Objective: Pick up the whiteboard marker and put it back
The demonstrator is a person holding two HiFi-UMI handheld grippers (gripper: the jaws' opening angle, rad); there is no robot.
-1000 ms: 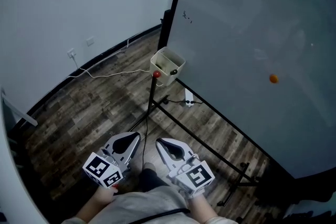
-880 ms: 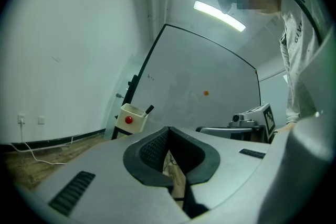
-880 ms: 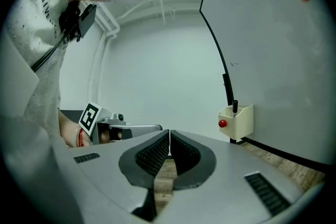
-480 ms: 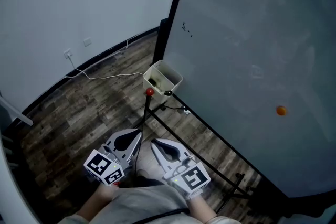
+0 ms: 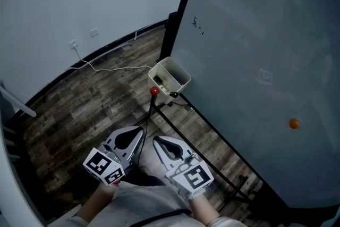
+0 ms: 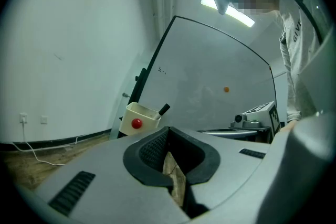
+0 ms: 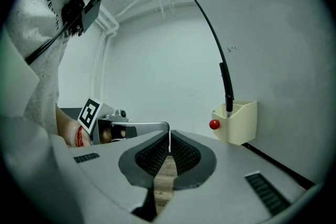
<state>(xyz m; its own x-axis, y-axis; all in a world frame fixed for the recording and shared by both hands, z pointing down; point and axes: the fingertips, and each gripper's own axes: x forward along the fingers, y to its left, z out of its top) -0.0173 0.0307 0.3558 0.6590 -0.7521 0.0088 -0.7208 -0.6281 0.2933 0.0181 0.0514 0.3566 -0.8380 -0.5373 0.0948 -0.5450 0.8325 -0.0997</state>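
A cream pen holder (image 5: 170,77) with a red knob (image 5: 154,91) hangs at the lower left corner of the whiteboard (image 5: 255,50). A black-capped whiteboard marker (image 6: 163,109) stands tilted in the holder (image 6: 139,117); the right gripper view shows this marker (image 7: 229,104) upright in the holder (image 7: 237,122). My left gripper (image 5: 135,138) and right gripper (image 5: 158,141) are side by side low in the head view, pointing level toward the holder and well short of it. Both are shut with nothing between the pads. The left gripper (image 6: 169,128) and right gripper (image 7: 169,135) each show only floor through the gap behind the tips.
The whiteboard's black stand bars (image 5: 212,133) run along the wooden floor (image 5: 95,109) below the holder. A white cable (image 5: 114,68) trails from a wall socket (image 5: 74,45) across the floor. An orange magnet (image 5: 294,124) sticks to the board at the right.
Both grippers have moved level along the floor toward the holder, still shut and empty. The head view has shifted, so the orange magnet now sits lower and further right.
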